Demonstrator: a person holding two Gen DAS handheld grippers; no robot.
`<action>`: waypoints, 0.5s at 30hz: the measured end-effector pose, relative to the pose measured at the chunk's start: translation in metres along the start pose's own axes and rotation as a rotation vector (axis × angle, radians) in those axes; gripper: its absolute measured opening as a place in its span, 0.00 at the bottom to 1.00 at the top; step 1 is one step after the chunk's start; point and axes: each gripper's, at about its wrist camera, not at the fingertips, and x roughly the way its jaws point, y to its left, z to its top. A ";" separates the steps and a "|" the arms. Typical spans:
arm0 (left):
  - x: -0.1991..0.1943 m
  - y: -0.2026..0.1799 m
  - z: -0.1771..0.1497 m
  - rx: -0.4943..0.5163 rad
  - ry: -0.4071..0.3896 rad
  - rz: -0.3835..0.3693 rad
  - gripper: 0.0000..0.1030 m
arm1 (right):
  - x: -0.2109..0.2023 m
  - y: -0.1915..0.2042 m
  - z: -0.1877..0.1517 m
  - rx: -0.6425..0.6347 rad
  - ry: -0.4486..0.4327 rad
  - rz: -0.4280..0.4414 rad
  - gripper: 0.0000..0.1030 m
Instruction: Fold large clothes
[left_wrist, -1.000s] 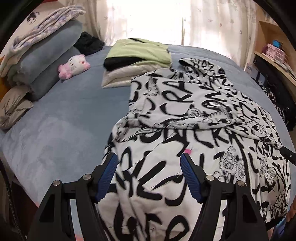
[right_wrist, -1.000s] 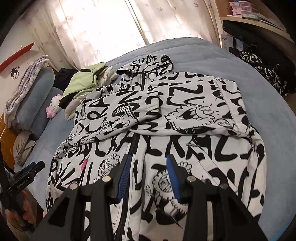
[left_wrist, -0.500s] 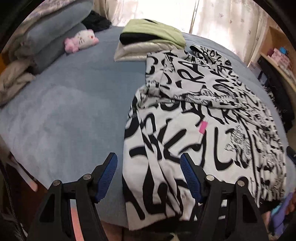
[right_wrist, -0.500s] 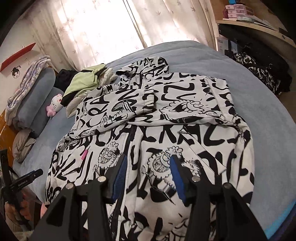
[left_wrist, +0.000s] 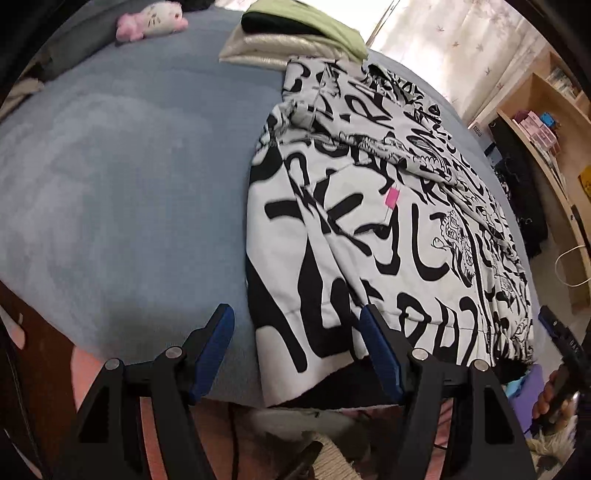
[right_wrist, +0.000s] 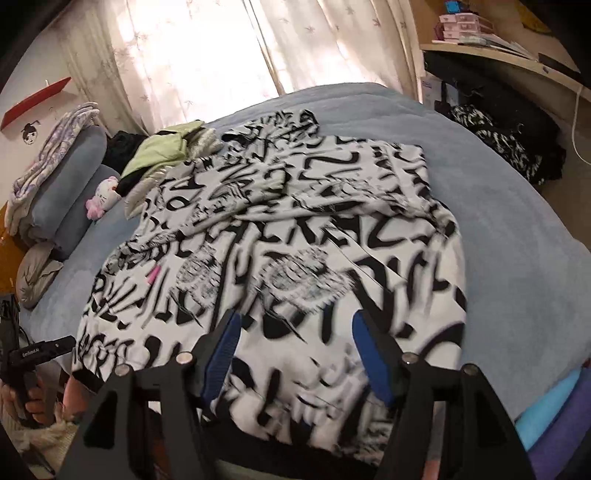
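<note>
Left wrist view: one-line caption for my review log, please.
Open left gripper hovers at the bed edge over the near corner of a black-and-white graffiti-print jacket lying spread out, folded clothes stacked behind.

Left wrist view low at bed foot, right wrist view higher, both facing jacket headward

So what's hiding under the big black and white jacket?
The black and white jacket lies on the blue bed cover, which shows all around it. Whatever sits directly beneath is covered.
</note>
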 end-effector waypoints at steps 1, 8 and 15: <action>0.002 0.000 0.000 -0.002 0.004 -0.011 0.67 | -0.001 -0.005 -0.002 0.005 0.004 -0.009 0.61; 0.024 -0.007 0.009 0.002 0.031 -0.029 0.74 | -0.011 -0.058 -0.013 0.104 0.024 -0.046 0.61; 0.041 -0.018 0.017 0.031 0.031 -0.006 0.81 | 0.008 -0.095 -0.029 0.231 0.100 0.001 0.61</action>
